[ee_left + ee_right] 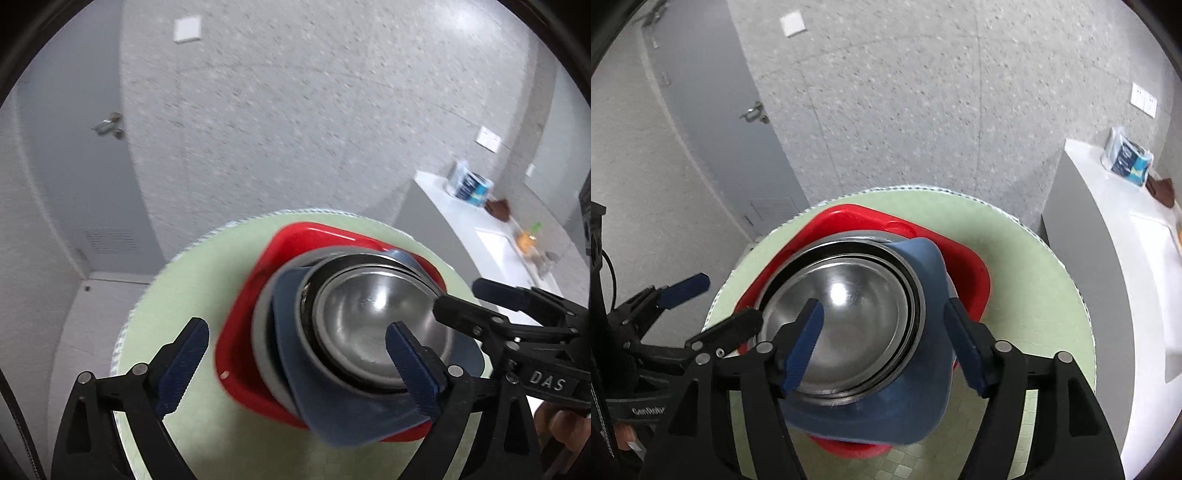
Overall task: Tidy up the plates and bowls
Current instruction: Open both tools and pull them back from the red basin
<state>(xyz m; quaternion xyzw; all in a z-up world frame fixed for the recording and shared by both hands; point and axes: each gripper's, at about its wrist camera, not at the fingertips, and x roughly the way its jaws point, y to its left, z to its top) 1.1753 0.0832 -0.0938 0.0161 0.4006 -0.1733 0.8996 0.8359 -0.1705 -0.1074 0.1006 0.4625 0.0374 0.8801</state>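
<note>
Stack nested; both grippers released.
Left wrist: my left gripper stands wide, empty, steel bowl ahead-right, mid-surface. Right wrist: my right gripper half-wide, empty, straddling the bowl's near rim, nearer.

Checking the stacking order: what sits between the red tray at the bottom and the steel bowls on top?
A blue plate, with a grey dish edging out under it in the left wrist view; the red tray lies under both, the steel bowls on top.
</note>
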